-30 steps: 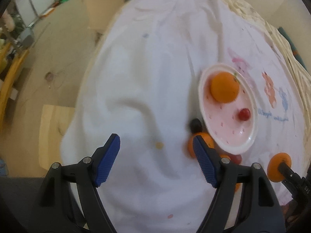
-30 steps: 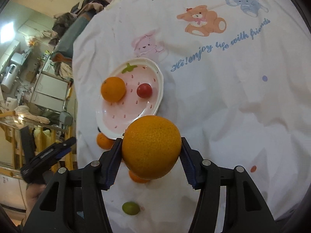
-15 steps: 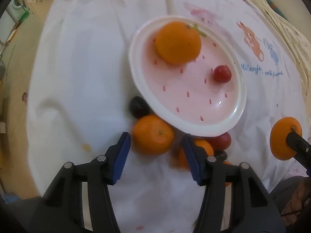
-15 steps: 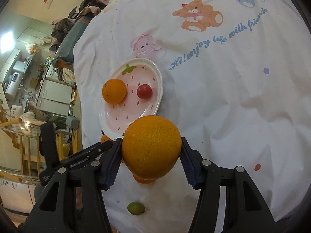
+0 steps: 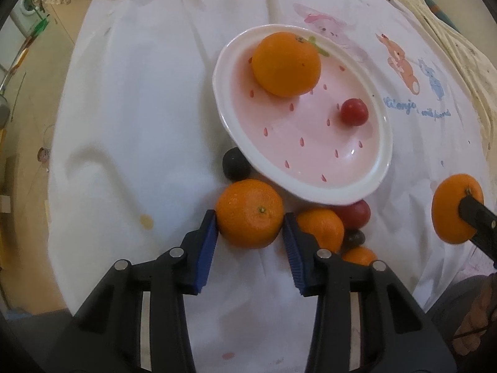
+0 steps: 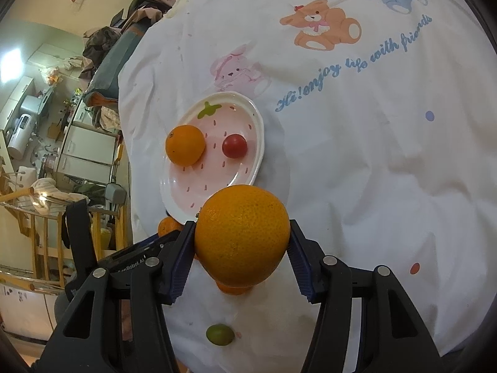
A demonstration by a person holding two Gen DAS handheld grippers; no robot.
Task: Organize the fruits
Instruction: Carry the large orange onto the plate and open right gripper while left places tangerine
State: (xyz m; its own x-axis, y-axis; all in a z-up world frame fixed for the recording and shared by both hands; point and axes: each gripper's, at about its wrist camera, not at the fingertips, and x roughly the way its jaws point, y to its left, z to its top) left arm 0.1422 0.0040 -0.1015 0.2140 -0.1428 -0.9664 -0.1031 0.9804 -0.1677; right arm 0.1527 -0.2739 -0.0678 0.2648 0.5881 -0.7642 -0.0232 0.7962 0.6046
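Left hand-held gripper [image 5: 250, 231]: has moved in since a second ago, its blue pads now against both sides of a mandarin [image 5: 250, 214] lying on the sheet [image 5: 130, 118] just beside the plate [image 5: 377, 183]. Right hand-held gripper [image 6: 241, 242]: still clamped on an orange [image 6: 241, 234], held above the sheet. Plate: holds one orange [image 5: 285, 63] and one cherry tomato [image 5: 354, 112], unchanged. Loose beside the plate: dark plum [image 5: 235, 164], further orange and red fruit; a green fruit [image 6: 220, 334] apart.

Orange [image 5: 285, 63] and red cherry tomato [image 5: 354, 112] on tilted strawberry plate [image 5: 226, 115]; more oranges, red and dark fruits clustered beside its near rim.
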